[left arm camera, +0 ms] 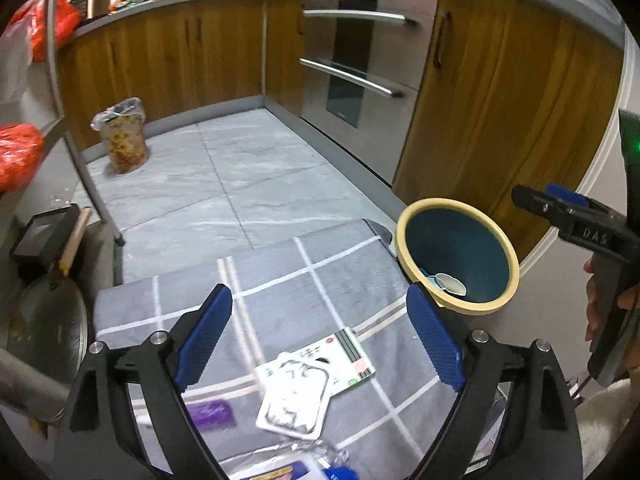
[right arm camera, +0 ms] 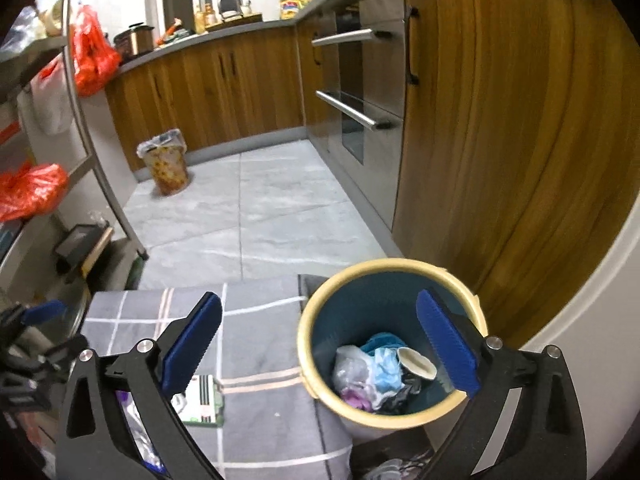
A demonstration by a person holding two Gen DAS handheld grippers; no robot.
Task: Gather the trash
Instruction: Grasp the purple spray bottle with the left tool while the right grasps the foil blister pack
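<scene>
Kitchen floor tiles and wooden cabinets are framing a low table covered by a grey checked cloth [left arm camera: 280,280], beside which a bin with a cream rim [right arm camera: 308,364] is standing, just off the cloth's right edge. The left gripper [left arm camera: 320,336] is hovering with its jaws spread wide and empty above a blister pack [left arm camera: 294,398], which is lying on a printed card [left arm camera: 344,360], with a purple wrapper [left arm camera: 210,414] close by. The right gripper [right arm camera: 320,344] is likewise standing open and holding nothing, its right finger over the bin mouth, where crumpled wrappers and a blue mask [right arm camera: 386,368] are already lying. The judgement is that more trash is waiting to be picked. Risk: the flat, thin pack may be slipping from the pads, or the fingers may be pinching the cloth with it and dragging the remaining items off the table.
</scene>
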